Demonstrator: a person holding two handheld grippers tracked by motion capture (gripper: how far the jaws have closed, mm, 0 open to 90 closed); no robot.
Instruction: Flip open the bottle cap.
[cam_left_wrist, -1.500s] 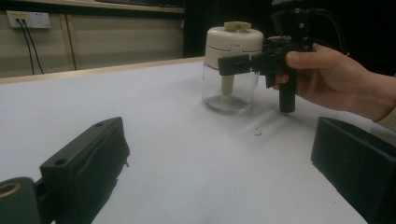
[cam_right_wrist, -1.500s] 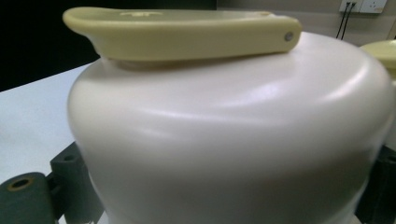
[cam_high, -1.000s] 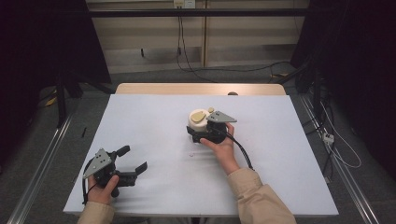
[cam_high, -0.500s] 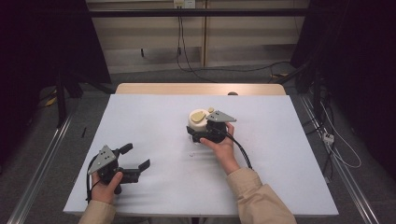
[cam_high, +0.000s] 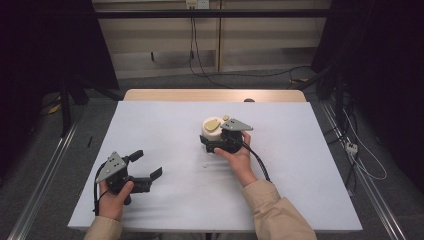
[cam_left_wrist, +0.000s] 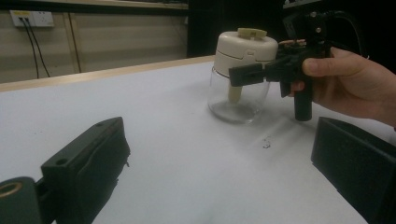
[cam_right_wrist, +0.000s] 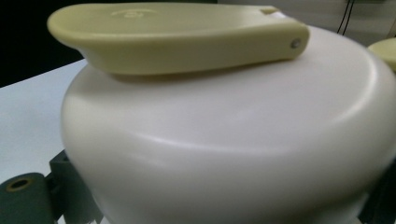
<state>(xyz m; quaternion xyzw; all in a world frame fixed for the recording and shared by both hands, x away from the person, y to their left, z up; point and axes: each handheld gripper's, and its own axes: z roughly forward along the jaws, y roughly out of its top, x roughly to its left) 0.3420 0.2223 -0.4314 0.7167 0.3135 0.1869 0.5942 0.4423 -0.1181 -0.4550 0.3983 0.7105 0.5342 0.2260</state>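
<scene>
A glass jar (cam_high: 212, 129) with a cream lid and a pale yellow flip handle stands upright near the middle of the white table (cam_high: 300, 165). My right gripper (cam_high: 210, 141) is shut on the jar from its near right side, one finger (cam_left_wrist: 246, 73) lying across the join of lid and glass. In the right gripper view the lid (cam_right_wrist: 224, 140) and its handle (cam_right_wrist: 177, 35) sit very close between the jaws. My left gripper (cam_high: 148, 164) stands open near the front left of the table, holding nothing, and points at the jar (cam_left_wrist: 243, 70).
A small speck (cam_high: 205, 164) lies on the table just in front of the jar. A wooden strip (cam_high: 215, 95) runs along the far edge with a small dark object (cam_high: 248, 100) on it. Cables (cam_high: 360, 165) trail on the floor at the right.
My left gripper has shifted slightly forward and to the right, still open. The right gripper and the jar have not moved.
</scene>
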